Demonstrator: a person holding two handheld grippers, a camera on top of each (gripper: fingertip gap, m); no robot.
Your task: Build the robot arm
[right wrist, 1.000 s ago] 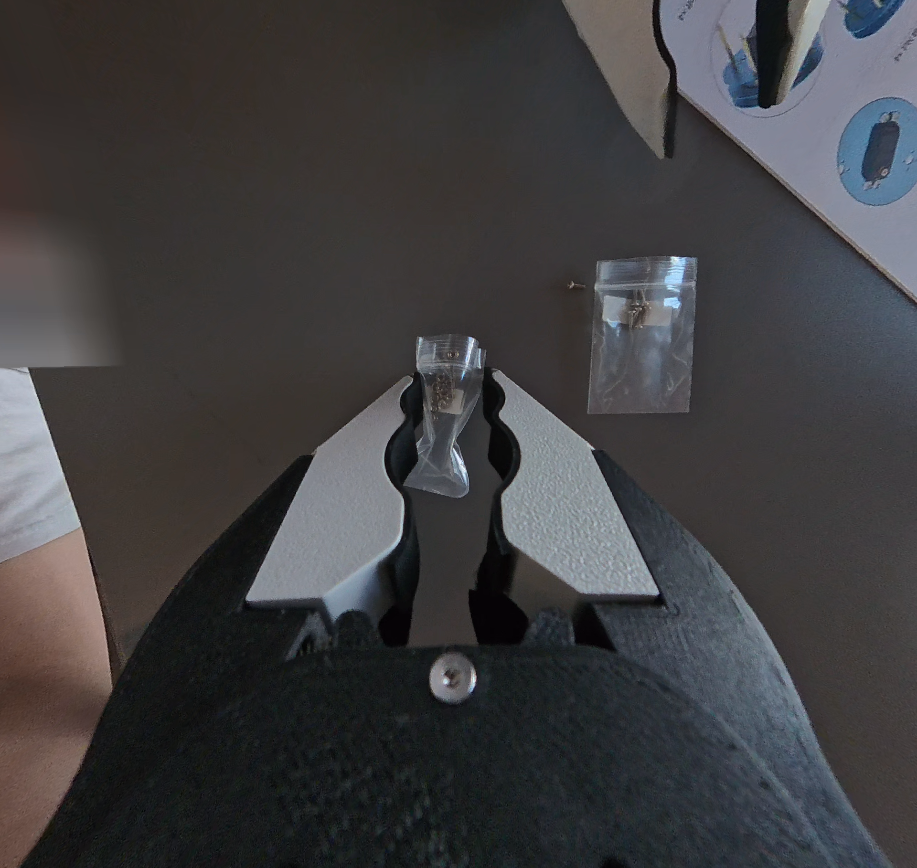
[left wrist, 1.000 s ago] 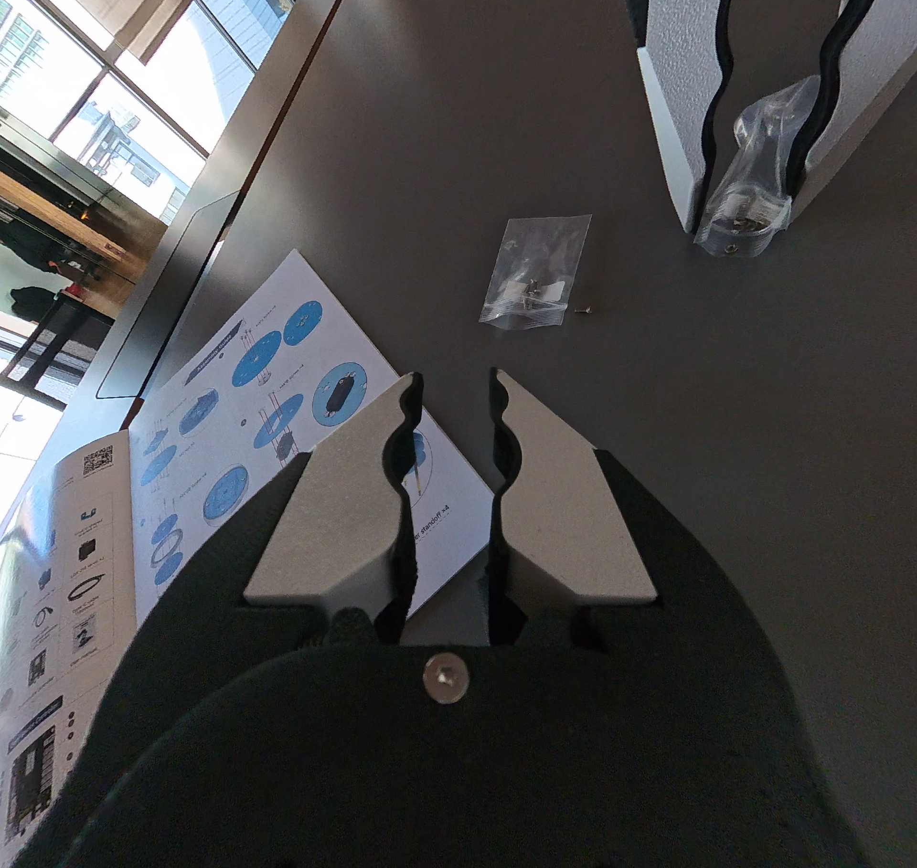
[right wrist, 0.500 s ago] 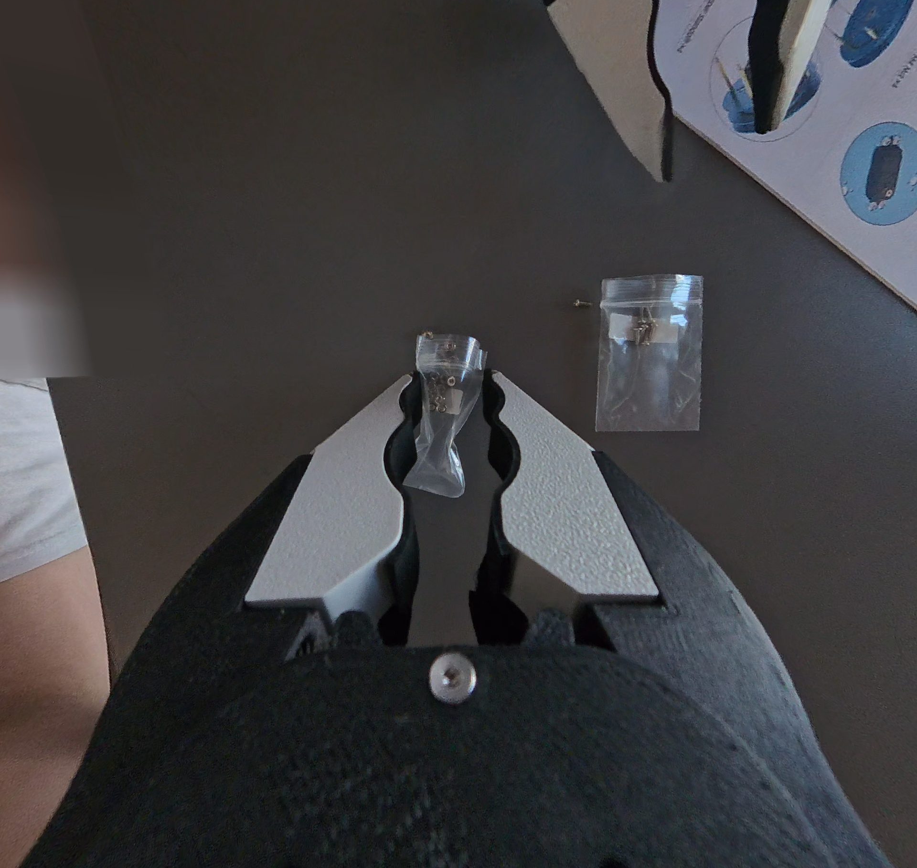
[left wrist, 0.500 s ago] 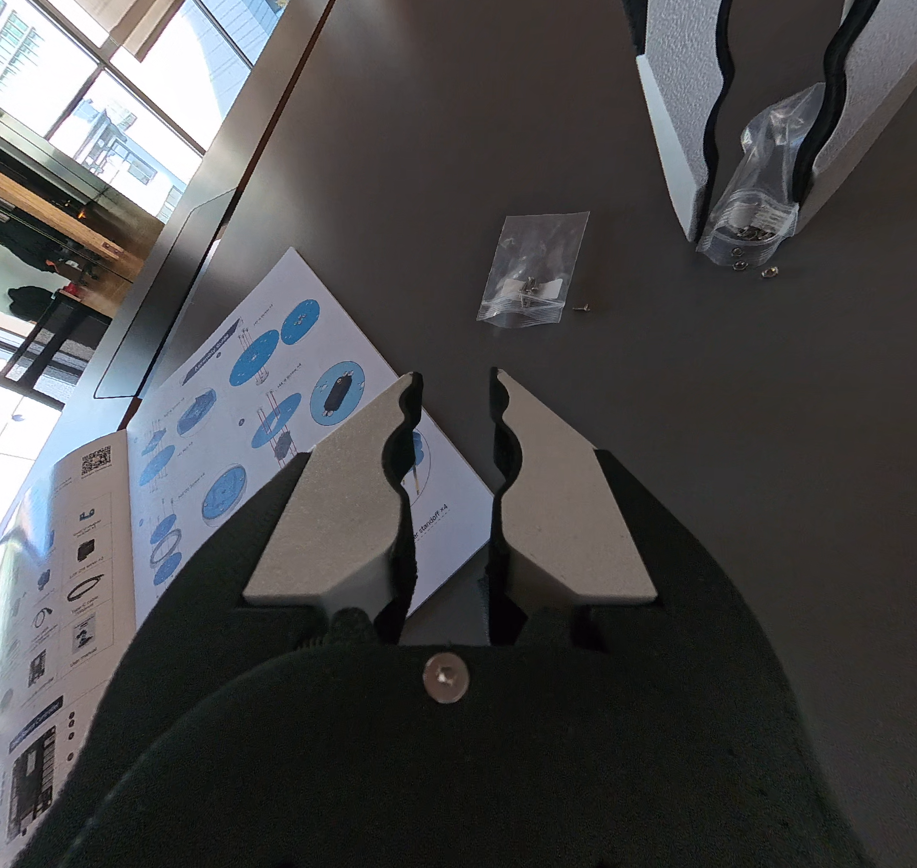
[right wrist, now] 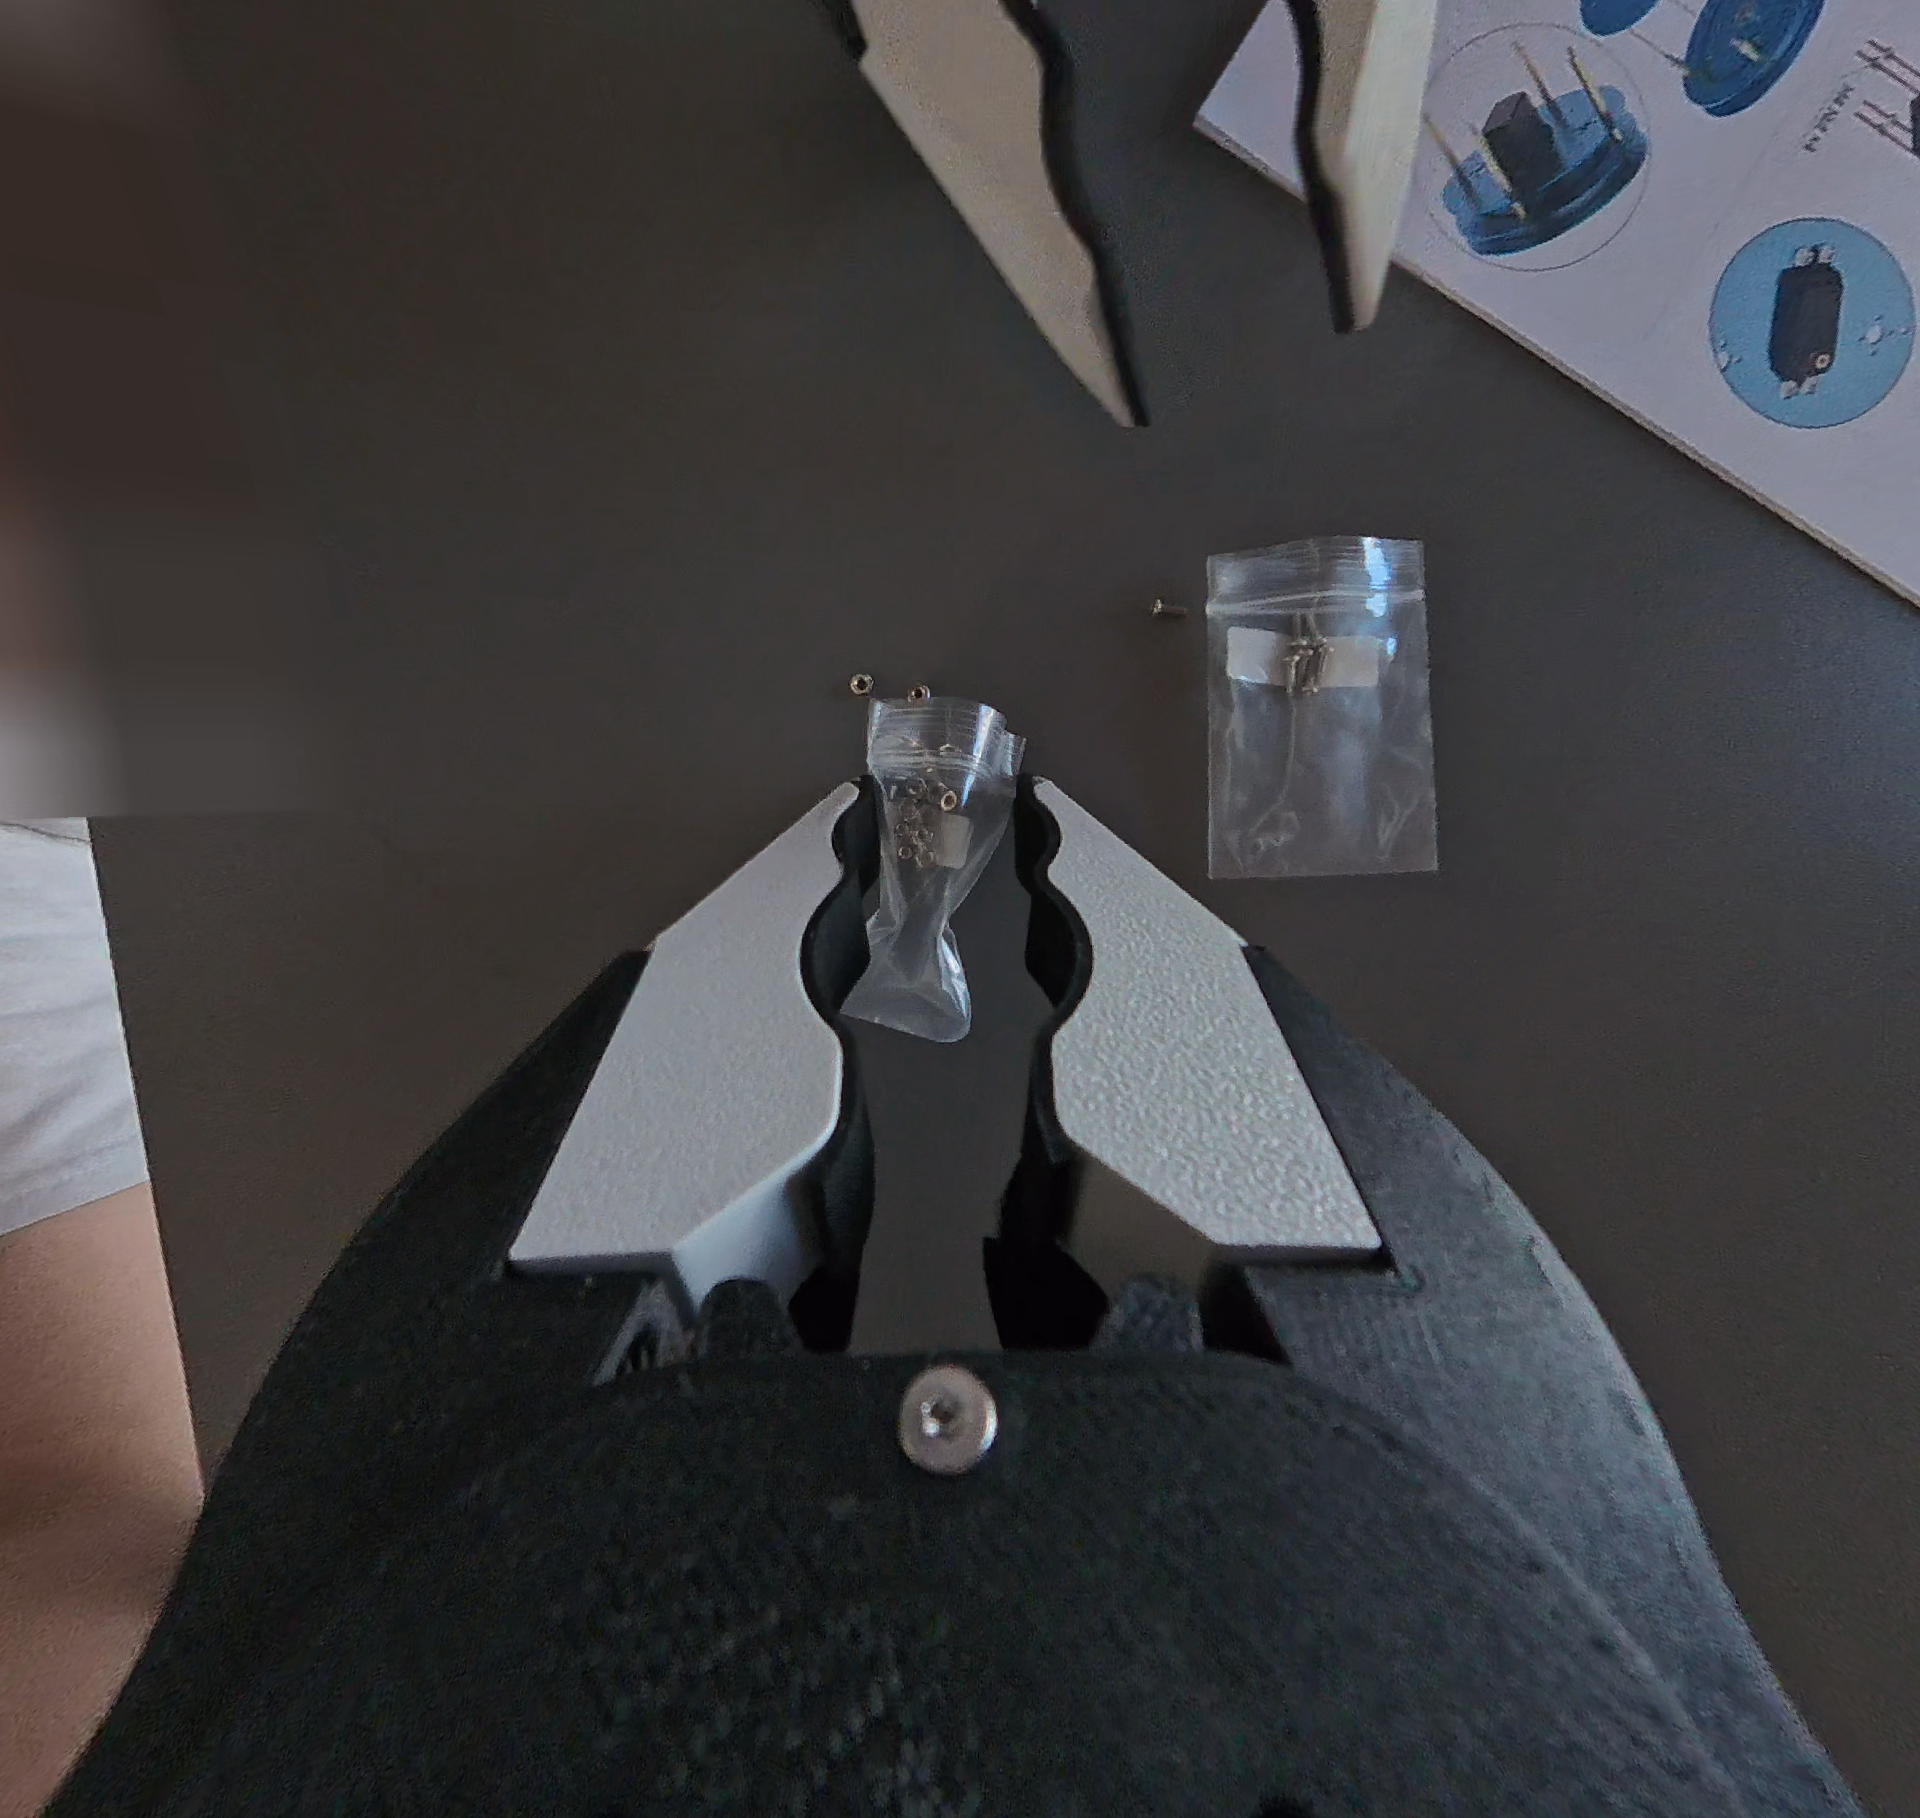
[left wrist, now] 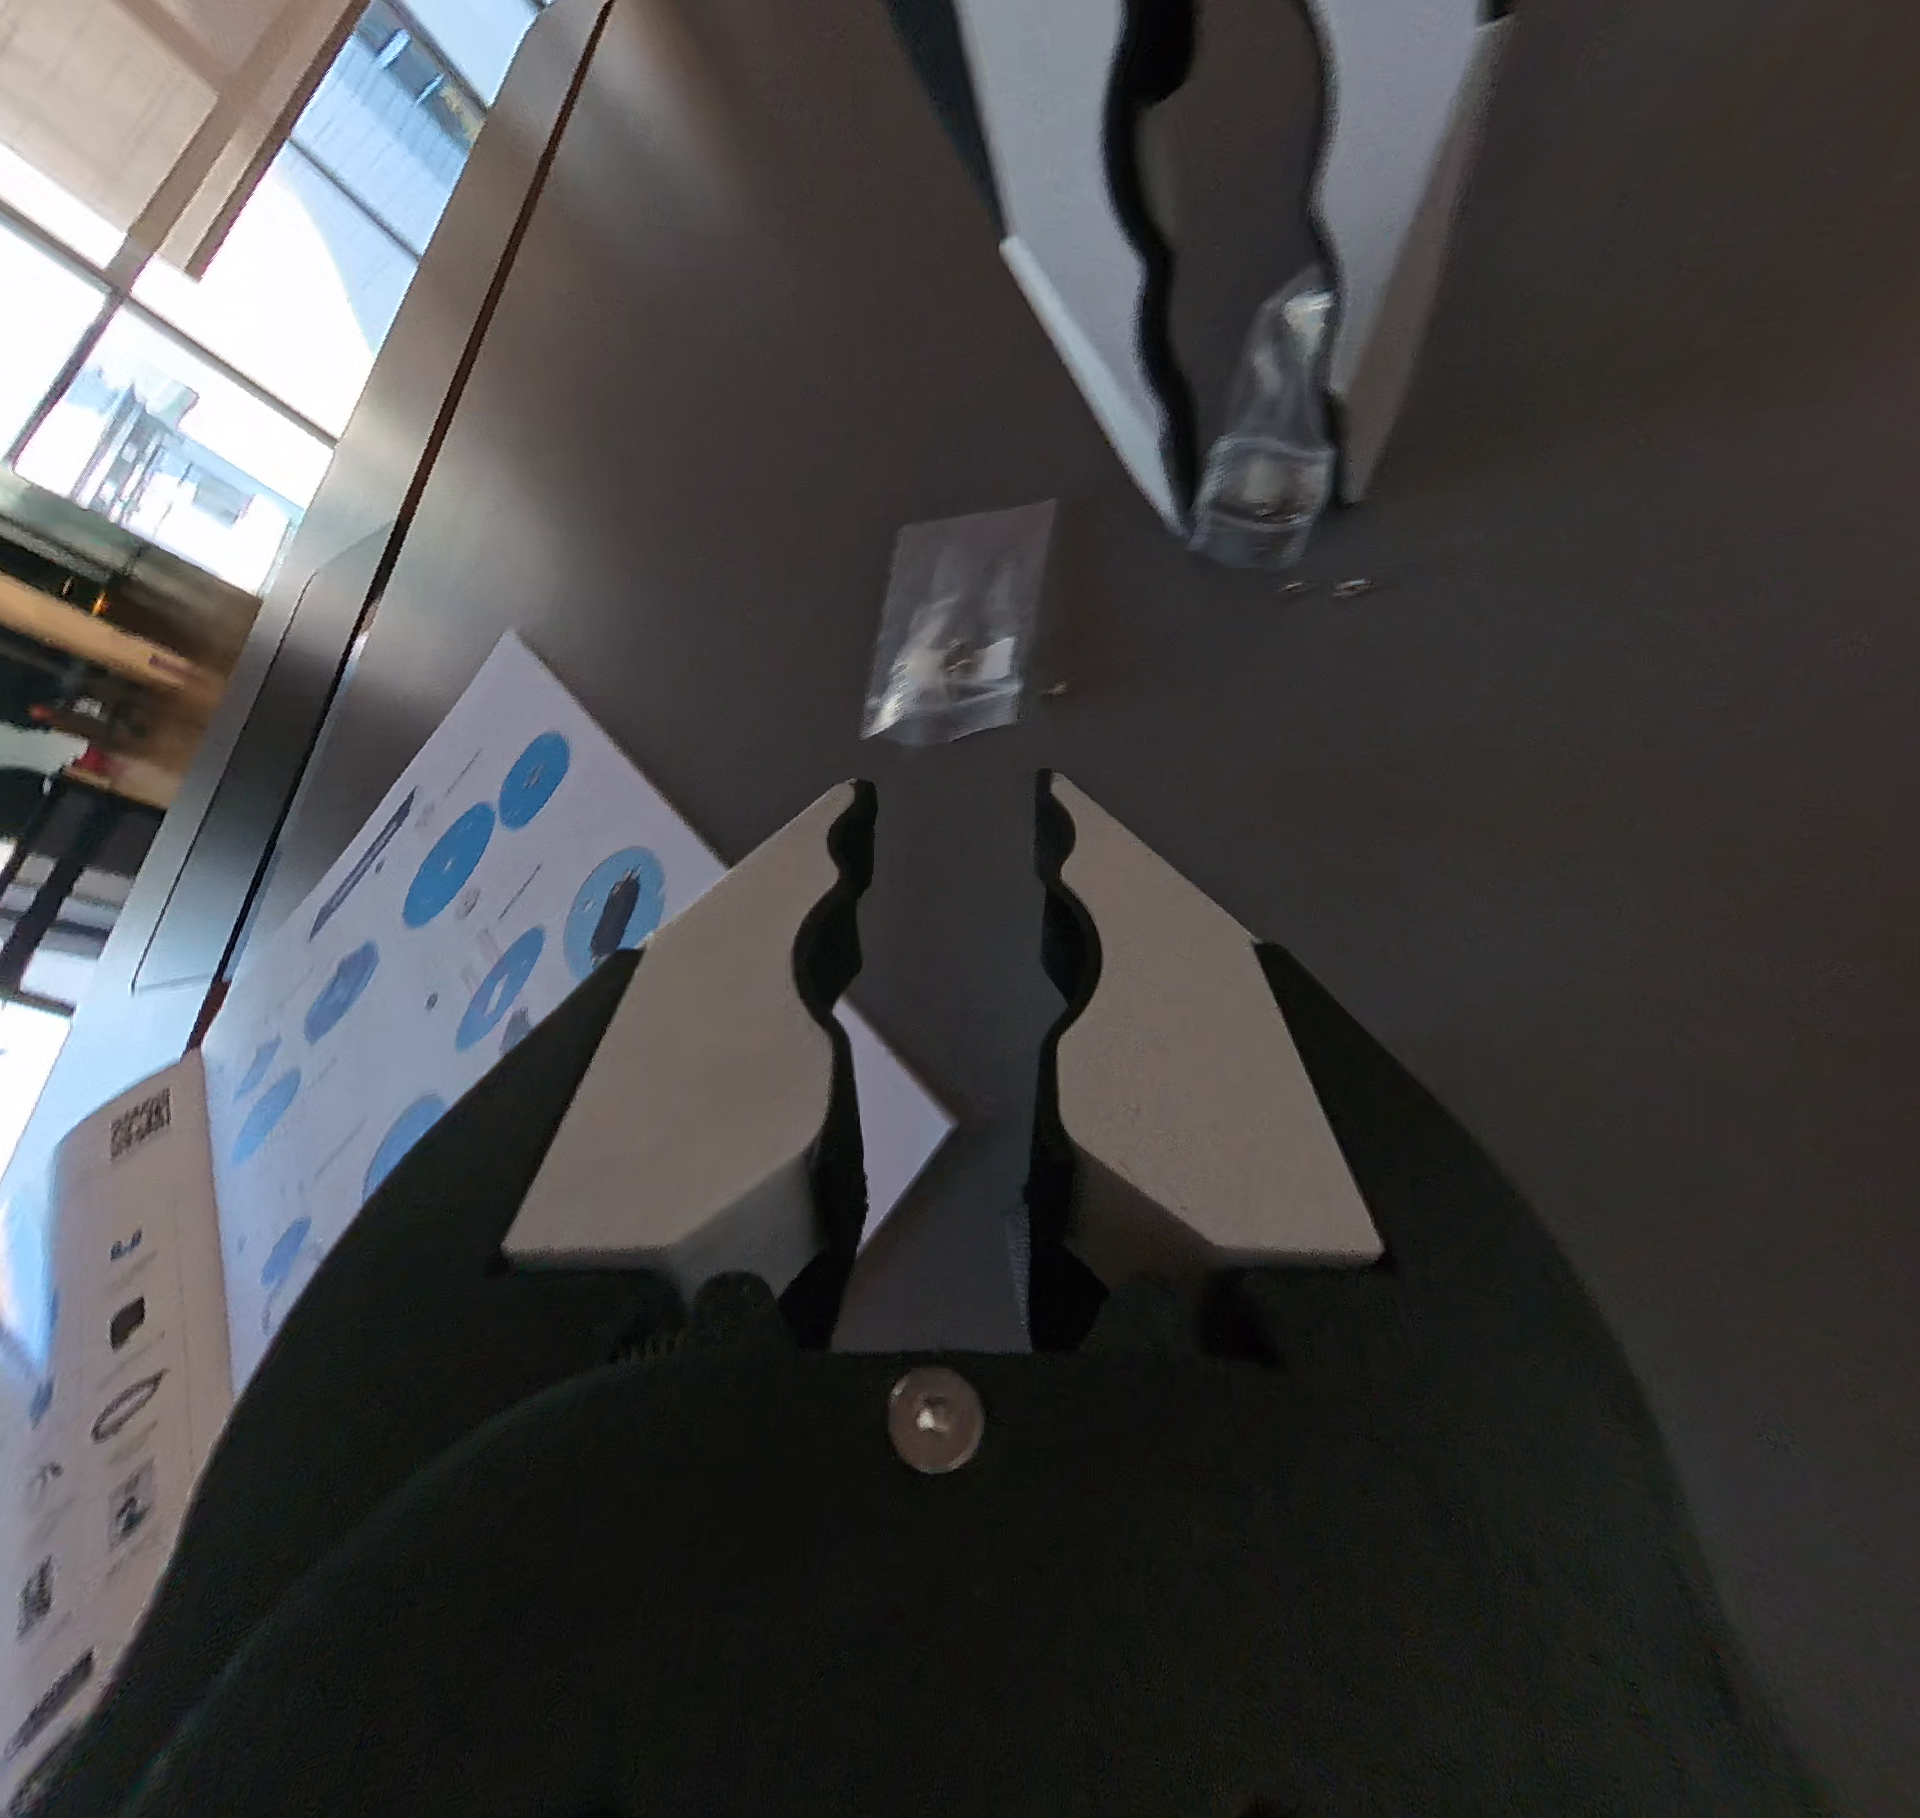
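Clear plastic, a small bag of nuts (right wrist: 930, 864), is clamped in the right gripper (right wrist: 945, 786) above two loose nuts (right wrist: 888, 688) on the dark table (right wrist: 520, 418), while the left gripper (left wrist: 951, 792) is held apart, empty, near a second bag (left wrist: 956, 651).

Daylight floods through the tall glass windows (left wrist: 156, 334), blown out at left, while the dark grey matte tabletop (right wrist: 520, 418) stays dim; the left wrist view appears motion-blurred, wide-angle edges bending throughout.

Blurred, cropped, too small

Instruction sheet (right wrist: 1714, 210) runs off at 2 o'clock; loose bits (right wrist: 888, 688) by small bag (right wrist: 930, 833) too tiny to identify.
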